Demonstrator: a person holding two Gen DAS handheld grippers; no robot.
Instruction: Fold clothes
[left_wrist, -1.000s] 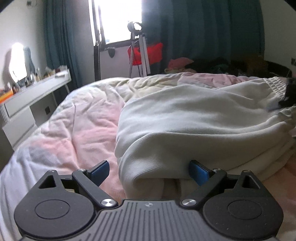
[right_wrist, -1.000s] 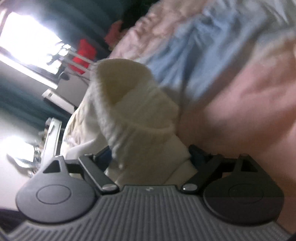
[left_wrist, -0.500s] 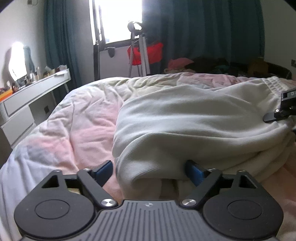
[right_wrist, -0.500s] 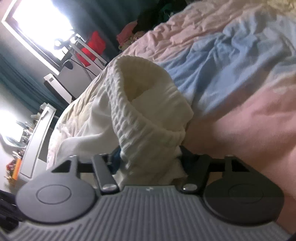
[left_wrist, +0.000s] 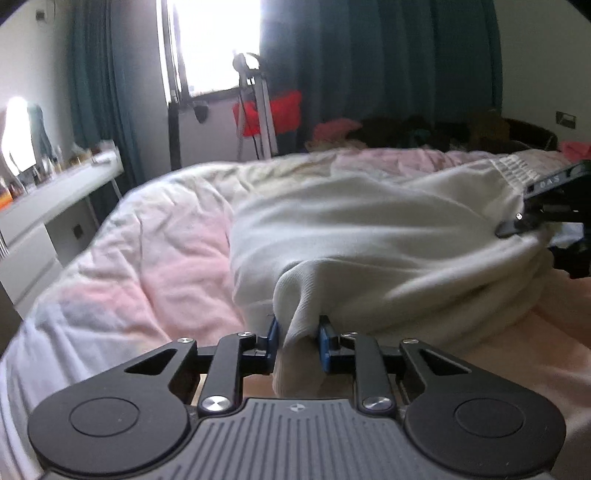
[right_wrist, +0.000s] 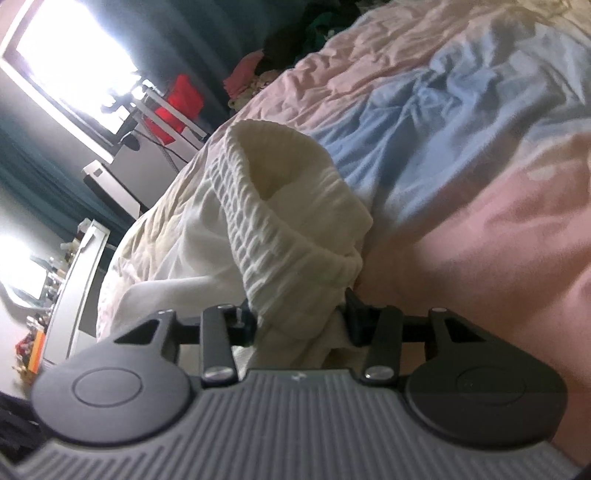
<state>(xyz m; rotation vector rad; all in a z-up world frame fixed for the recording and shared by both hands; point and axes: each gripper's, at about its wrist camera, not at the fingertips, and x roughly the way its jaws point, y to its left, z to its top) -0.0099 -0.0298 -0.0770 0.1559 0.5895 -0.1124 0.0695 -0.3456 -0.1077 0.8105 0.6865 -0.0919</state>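
Grasp stage of the fold. Your left gripper (left_wrist: 298, 338) is closing its blue-padded jaws on a pinched ridge of the cream-white knitted cotton garment (left_wrist: 369, 221), which lies heaped across the pink, blue and white crumpled duvet (left_wrist: 147, 254) of the bed. The cloth already bunches tightly between the pads, so judge this corner as caught.

Your right gripper (right_wrist: 301, 321) is also closing, more slowly, around the thick ribbed elastic band (right_wrist: 258, 236) at the garment's other end. The band fills the space between the jaws, which stand about half apart on the bulk.

Both ends appear secured, so the fold itself has probably not begun. The next move calls for you to lift both grips together, keep the cloth taut between them, and carry one edge over the other without letting the thick band slip.

The left wrist view shows the garment's whole spread, the white dresser (left_wrist: 55, 199) along the wall, the tripod (left_wrist: 255, 107) before the bright window, and the black frame of your right gripper (left_wrist: 546, 210) at the far edge of the cloth. The right wrist view alone shows the band's open mouth and the pale blue patch of duvet (right_wrist: 424, 129) beyond it; your left gripper does not appear there.
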